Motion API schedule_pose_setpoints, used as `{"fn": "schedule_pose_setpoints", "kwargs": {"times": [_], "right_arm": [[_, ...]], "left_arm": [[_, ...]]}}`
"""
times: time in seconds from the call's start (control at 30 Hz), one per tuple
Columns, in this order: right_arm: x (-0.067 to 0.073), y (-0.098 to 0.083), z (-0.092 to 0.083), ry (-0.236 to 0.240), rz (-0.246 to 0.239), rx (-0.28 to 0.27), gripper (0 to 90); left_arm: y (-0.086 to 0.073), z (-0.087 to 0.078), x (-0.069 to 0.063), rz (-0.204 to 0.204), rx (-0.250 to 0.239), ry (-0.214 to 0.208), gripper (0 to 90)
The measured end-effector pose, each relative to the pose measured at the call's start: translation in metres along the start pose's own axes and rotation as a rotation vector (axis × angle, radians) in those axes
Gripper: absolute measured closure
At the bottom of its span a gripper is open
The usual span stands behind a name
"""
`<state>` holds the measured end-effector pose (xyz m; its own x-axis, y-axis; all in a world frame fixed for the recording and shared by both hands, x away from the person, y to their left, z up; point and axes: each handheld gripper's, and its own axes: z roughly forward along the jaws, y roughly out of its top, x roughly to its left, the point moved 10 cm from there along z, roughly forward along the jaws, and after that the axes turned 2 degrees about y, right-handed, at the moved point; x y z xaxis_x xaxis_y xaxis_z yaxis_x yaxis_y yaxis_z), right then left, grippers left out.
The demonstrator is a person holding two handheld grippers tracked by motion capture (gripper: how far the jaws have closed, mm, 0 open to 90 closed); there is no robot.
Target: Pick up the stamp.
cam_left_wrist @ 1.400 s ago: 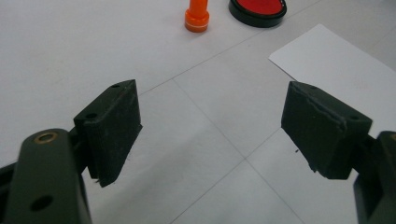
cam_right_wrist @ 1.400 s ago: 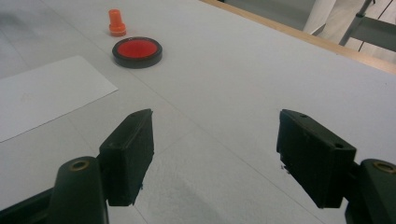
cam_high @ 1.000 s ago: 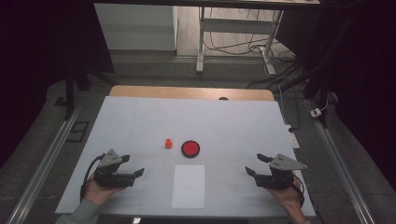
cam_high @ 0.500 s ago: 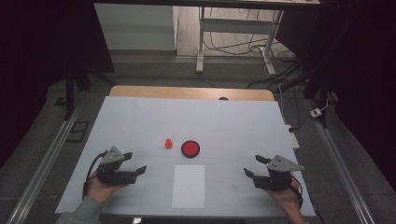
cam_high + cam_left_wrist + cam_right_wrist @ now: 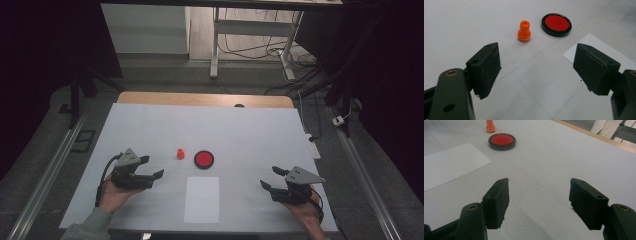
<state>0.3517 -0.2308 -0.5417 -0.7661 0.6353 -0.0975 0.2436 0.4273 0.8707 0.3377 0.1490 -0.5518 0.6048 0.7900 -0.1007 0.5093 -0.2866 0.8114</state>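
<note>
A small orange peg [image 5: 180, 153] stands upright on the white table, just left of a red disc with a black rim [image 5: 203, 159]. A white paper sheet [image 5: 202, 199] lies nearer the front edge. My left gripper [image 5: 153, 166] is open and empty, left of the peg and pointing at it. From the left gripper view the peg [image 5: 524, 31], disc [image 5: 556, 24] and paper [image 5: 609, 50] lie ahead of its spread jaws [image 5: 536, 57]. My right gripper [image 5: 269, 177] is open at the front right; its jaws [image 5: 539, 195] have just been closing slightly with nothing between them. The disc [image 5: 502, 141] lies ahead.
The table's wooden back edge [image 5: 205, 99] runs across the far side. Metal rails [image 5: 50, 175] flank the table. A power strip [image 5: 314, 149] sits off the right edge, with cables and frame legs on the floor behind.
My left gripper has moved a little up the table and to the right, toward the orange peg. The right hand has kept still.
</note>
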Motion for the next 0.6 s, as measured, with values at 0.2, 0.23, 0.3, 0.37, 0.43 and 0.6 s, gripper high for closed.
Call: {"fn": "schedule_pose_setpoints", "kwargs": {"times": [0.2,0.23,0.3,0.37,0.43,0.6], "right_arm": [[-0.001,0.000,-0.001,0.000,0.003,0.002,32.3],[-0.001,0.000,-0.001,0.000,0.003,0.001,32.4],[-0.001,0.000,-0.001,-0.003,0.001,0.003,32.4],[0.000,0.001,0.000,-0.003,-0.002,0.006,32.5],[0.001,0.001,0.000,0.001,-0.002,0.004,32.6],[0.001,0.000,0.001,0.003,-0.001,0.005,32.6]], "left_arm": [[0.008,0.004,-0.002,0.021,0.007,-0.008,23.2],[0.008,0.004,-0.002,0.021,0.007,-0.008,23.2],[0.012,0.006,-0.003,0.023,0.008,-0.015,23.2],[0.014,0.007,-0.004,0.027,0.009,-0.018,23.2],[0.020,0.011,-0.005,0.036,0.009,-0.018,23.2],[0.027,0.018,-0.005,0.050,0.013,-0.020,23.3]]}}
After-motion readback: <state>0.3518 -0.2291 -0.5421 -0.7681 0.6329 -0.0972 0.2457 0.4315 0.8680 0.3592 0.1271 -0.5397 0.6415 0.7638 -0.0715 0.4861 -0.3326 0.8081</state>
